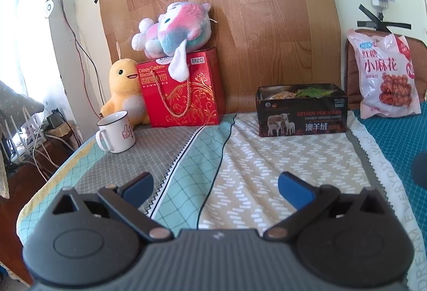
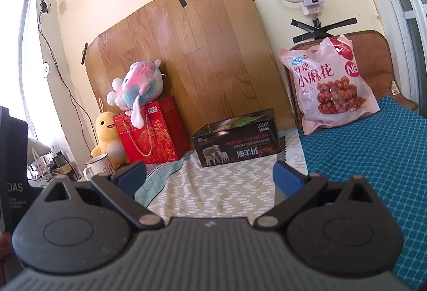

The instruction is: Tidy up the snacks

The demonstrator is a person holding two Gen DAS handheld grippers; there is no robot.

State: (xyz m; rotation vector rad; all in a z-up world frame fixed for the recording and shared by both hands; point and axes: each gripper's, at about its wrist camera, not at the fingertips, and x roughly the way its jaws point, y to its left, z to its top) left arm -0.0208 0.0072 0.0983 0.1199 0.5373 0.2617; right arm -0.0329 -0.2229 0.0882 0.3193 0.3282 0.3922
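Note:
A black open-top box with sheep pictures stands at the back of the bed and holds snack packets, one of them green. A large pink bag of fried twists leans upright against a brown cushion to the right of the box. My left gripper is open, low over the patterned sheet, well in front of the box, with nothing between its blue pads. My right gripper is also open and empty, hovering in front of the box.
A red gift bag stands at the back left with a pastel plush on top and a yellow plush duck beside it. A white mug sits near the bed's left edge. Blue quilt on the right.

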